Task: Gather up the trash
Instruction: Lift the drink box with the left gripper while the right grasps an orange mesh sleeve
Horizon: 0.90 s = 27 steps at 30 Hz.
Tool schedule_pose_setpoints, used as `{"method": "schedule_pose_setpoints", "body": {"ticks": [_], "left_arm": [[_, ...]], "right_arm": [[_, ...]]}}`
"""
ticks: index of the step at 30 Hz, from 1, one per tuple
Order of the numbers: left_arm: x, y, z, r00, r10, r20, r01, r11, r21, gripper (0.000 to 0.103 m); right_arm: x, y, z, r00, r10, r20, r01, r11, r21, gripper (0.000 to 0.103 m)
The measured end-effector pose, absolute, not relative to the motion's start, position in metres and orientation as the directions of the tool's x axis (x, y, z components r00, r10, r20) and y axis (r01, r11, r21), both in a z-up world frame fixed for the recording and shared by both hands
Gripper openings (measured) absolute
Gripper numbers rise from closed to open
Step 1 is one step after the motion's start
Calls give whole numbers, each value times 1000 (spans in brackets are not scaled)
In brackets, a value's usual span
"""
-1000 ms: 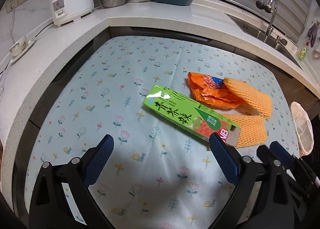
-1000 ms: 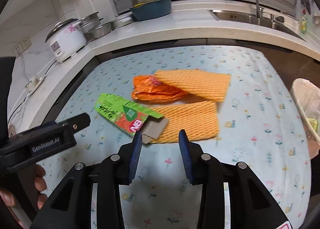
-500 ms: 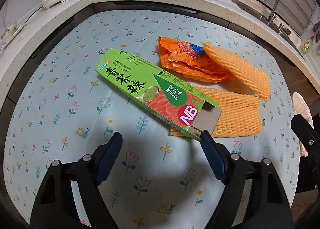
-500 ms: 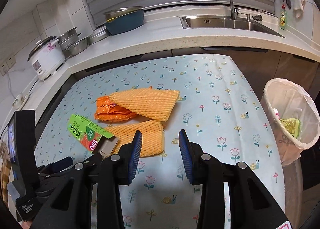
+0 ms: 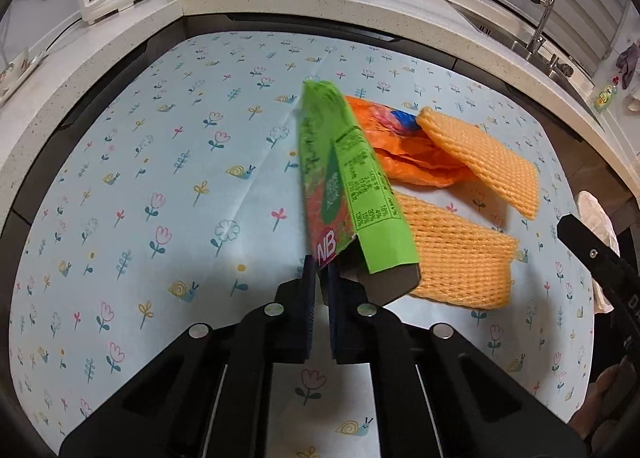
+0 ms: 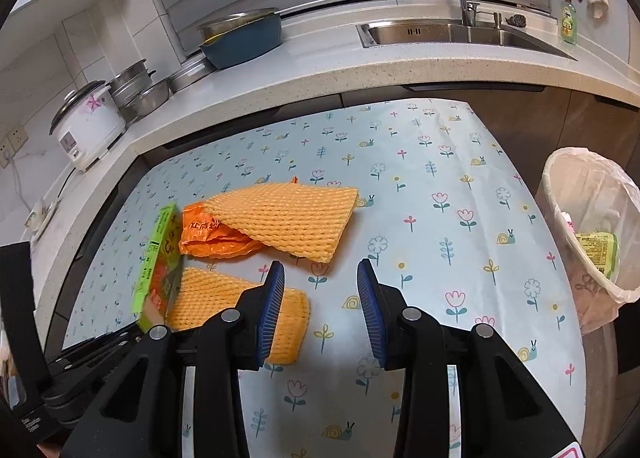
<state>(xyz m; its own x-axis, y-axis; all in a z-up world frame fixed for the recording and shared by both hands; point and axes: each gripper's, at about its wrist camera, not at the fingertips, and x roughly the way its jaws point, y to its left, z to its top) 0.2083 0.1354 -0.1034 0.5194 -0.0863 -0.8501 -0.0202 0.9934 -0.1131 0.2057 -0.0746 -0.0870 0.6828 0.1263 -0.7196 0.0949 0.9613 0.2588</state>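
A long green carton (image 5: 348,178) stands tipped up on its long edge on the flowered tablecloth, and my left gripper (image 5: 322,274) is shut on the flap at its near end. To its right lie a crumpled orange bag (image 5: 400,154) and two orange foam nets, one across the bag (image 5: 480,154) and one nearer (image 5: 460,258). In the right wrist view my right gripper (image 6: 320,298) hovers open over the cloth with nothing between its fingers. The near foam net (image 6: 208,298) lies just behind its left finger, with the carton (image 6: 158,258) further left.
A bin with a white liner (image 6: 592,218) stands off the table's right edge, with a yellow-green packet inside. A stone counter wraps the far side with a rice cooker (image 6: 86,126), steel pots, a blue basin (image 6: 244,38) and a sink (image 6: 460,34).
My left jaws have closed from wide open onto the carton's near end, and the carton has swung up from lying flat onto its edge. The right gripper has moved right, bringing the bin into view.
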Motion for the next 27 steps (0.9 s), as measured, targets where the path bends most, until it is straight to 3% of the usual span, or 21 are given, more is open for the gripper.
{"method": "schedule_pose_setpoints", "body": {"ticks": [12, 19, 25, 27], "left_arm": [[223, 151, -75, 598, -45, -801, -35, 996, -82, 4], [235, 147, -68, 618, -56, -784, -18, 996, -86, 4], [241, 134, -66, 629, -79, -773, 14, 996, -90, 4], [242, 130, -64, 633, -85, -770, 23, 996, -91, 4]], "right_arm": [[246, -88, -110, 659, 129, -741, 142, 946, 291, 40], [260, -95, -120, 653, 167, -739, 140, 932, 334, 49], [271, -94, -127, 643, 189, -742, 128, 929, 347, 49], [273, -93, -130, 636, 195, -747, 125, 929, 349, 42]]}}
